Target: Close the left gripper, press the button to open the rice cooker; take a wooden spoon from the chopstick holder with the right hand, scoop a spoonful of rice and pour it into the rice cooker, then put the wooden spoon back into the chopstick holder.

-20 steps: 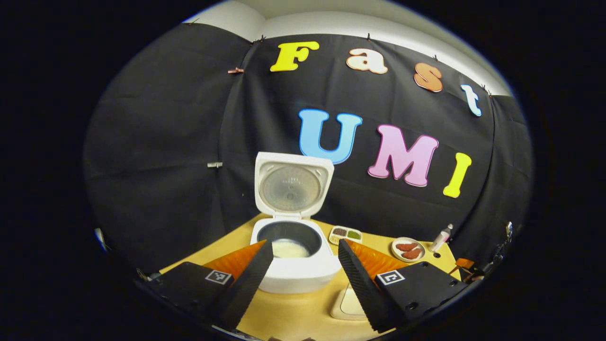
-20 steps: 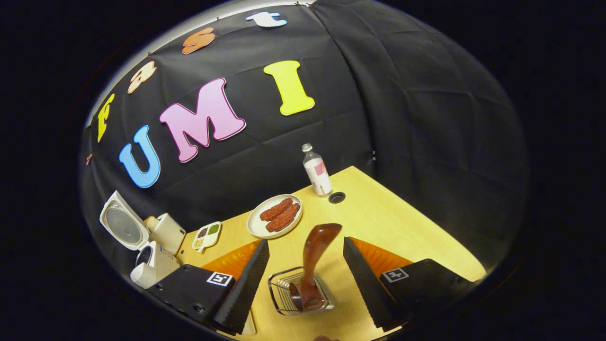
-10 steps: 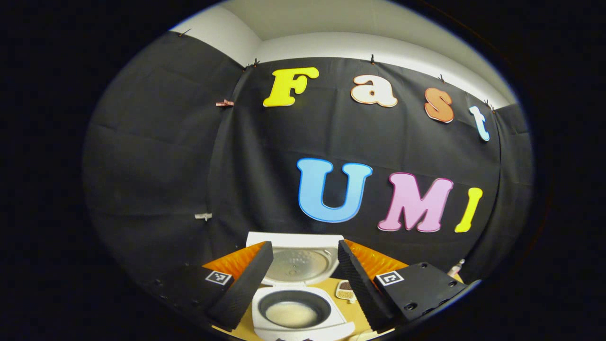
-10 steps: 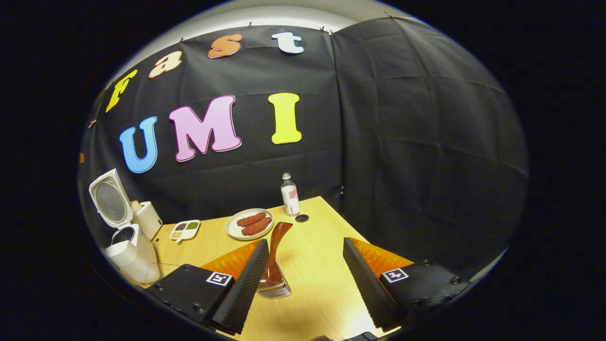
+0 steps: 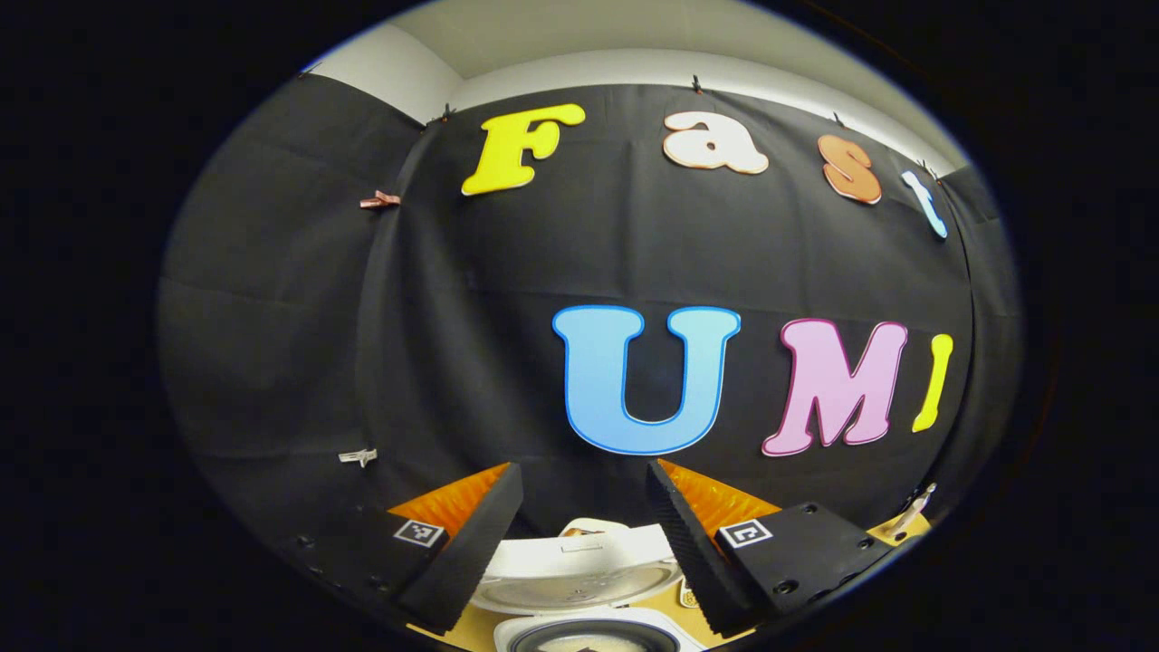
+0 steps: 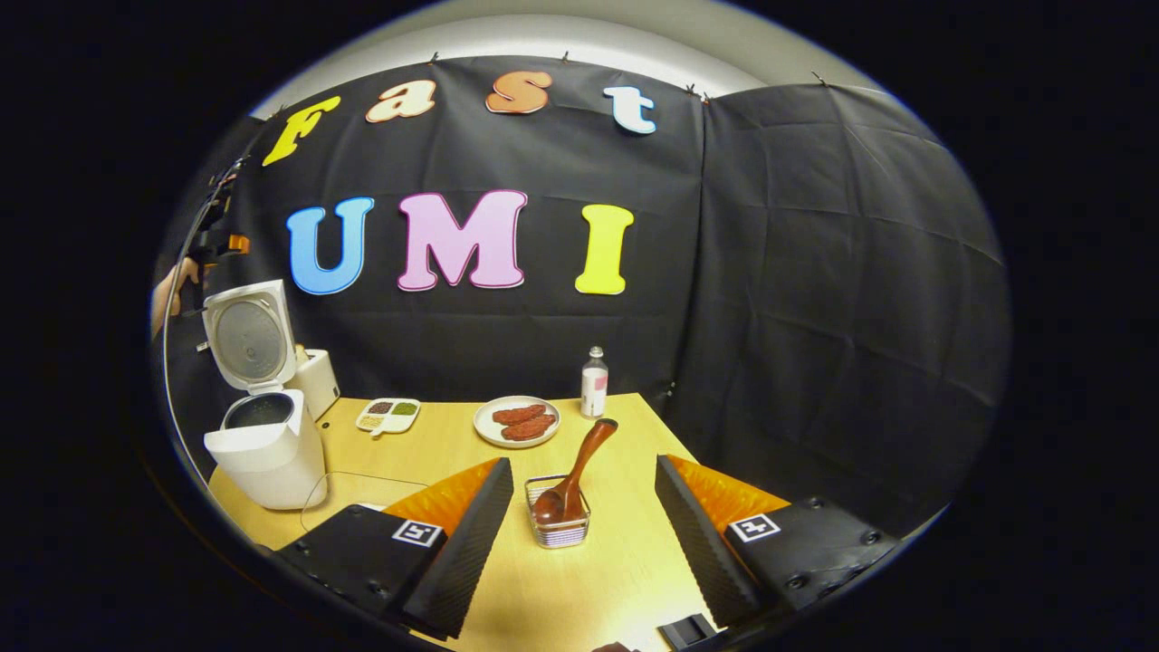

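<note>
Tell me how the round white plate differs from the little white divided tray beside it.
The round white plate is larger and holds two reddish-brown pieces; the little white divided tray is smaller, longish with rounded corners, and split into compartments with dark, pale and green fillings. Both are white and lie flat on the yellow wooden table.

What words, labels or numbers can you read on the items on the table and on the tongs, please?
None of it can be read.
The bottle: its label is too small to read.
The rice cooker: no print can be made out.
The square markers on the right tongs and the left tongs: black-and-white patterns, not text.
</note>
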`<state>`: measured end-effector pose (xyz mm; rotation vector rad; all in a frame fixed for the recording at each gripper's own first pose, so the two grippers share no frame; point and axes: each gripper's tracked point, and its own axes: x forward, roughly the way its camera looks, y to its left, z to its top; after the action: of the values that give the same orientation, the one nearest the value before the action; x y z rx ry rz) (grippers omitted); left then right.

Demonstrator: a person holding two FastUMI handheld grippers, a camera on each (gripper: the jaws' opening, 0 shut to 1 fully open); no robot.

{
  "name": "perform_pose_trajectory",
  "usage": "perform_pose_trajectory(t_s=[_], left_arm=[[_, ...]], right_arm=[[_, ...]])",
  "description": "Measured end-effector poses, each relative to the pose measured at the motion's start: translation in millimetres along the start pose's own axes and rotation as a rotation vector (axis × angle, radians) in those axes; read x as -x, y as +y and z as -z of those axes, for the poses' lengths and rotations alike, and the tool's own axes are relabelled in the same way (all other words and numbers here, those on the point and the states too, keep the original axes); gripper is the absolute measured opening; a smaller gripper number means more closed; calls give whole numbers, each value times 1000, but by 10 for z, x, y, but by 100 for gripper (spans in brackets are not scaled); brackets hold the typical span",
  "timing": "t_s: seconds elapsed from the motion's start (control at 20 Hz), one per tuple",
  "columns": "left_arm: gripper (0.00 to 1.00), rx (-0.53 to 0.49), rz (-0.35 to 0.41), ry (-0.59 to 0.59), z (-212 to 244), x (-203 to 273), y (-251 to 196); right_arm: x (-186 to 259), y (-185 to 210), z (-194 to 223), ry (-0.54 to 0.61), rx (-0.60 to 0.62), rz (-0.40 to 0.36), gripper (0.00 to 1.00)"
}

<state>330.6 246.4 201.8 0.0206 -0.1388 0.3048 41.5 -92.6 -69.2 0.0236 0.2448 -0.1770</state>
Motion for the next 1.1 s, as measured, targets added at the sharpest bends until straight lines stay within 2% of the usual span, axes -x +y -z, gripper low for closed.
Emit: perform_pose_trajectory(t_s=[0.2,0.4,0.45,0.65,0.9,1.1], left_arm=[[95,-2,-12,94,365,-350,-52],[95,-4,-56,210,704,-374,-15],[97,-15,-58,199,664,-365,-14],[97,8,-83,263,734,-157,-68],[97,-24,-62,320,880,325,-234],[96,52,-59,424,1313,813,-369]], right_arm=[[121,304,83,23,-25,-42,100],[134,390,144,29,-55,-58,100],[123,427,179,37,-68,-67,100],[75,562,225,47,-60,-130,100],[71,743,319,58,-68,-225,99],[60,802,382,72,-42,-297,100]])
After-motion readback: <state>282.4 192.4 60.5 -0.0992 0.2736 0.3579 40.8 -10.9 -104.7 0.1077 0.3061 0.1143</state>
